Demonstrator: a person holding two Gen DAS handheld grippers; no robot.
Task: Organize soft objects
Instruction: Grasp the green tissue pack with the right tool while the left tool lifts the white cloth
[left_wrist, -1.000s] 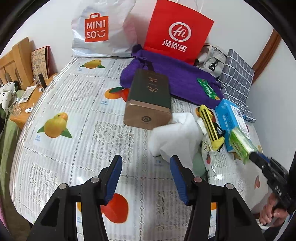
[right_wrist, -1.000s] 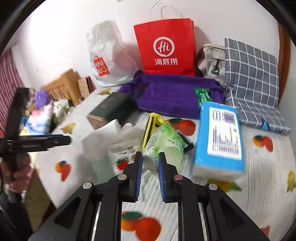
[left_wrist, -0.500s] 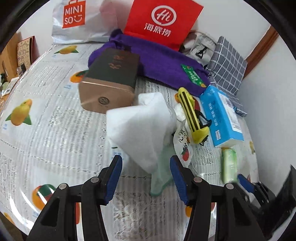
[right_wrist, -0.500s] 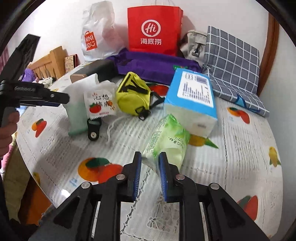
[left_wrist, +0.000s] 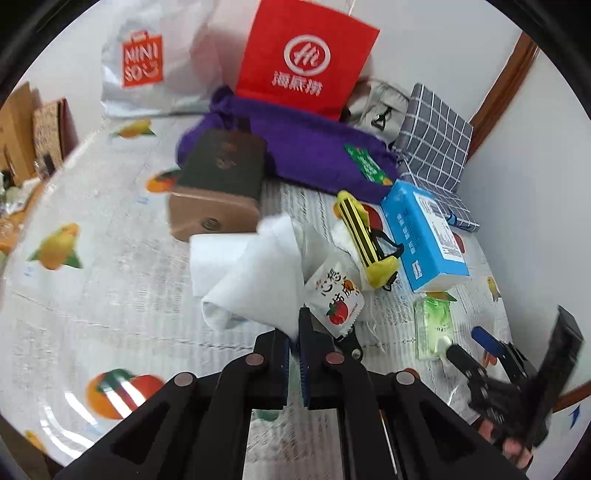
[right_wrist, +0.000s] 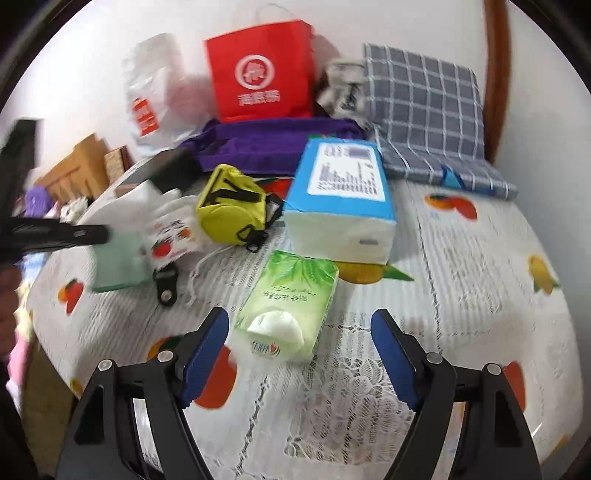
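Note:
My left gripper (left_wrist: 293, 328) is shut on the lower tip of a white cloth (left_wrist: 258, 266), which bunches up in front of it; in the right wrist view a mint-green part (right_wrist: 118, 258) of it hangs by the left gripper (right_wrist: 99, 232). A green tissue pack (right_wrist: 291, 299) lies flat on the fruit-print cover (right_wrist: 461, 295). The right gripper (right_wrist: 301, 325) straddles the pack with its jaws opening, pads clear of it. From the left wrist view the pack (left_wrist: 432, 325) lies just ahead of the right gripper (left_wrist: 465, 343).
A strawberry-print pouch (left_wrist: 336, 295), a yellow pouch (right_wrist: 232, 206) and a blue tissue box (right_wrist: 340, 199) sit close together mid-surface. Behind are a dark box (left_wrist: 221, 166), purple cloth (left_wrist: 314, 151), red bag (left_wrist: 306, 59), white bag (left_wrist: 147, 62) and plaid pillow (right_wrist: 424, 103).
The left gripper came forward onto the white cloth and shut on its tip. The right gripper lowered the green tissue pack to the surface and its jaws spread off it.

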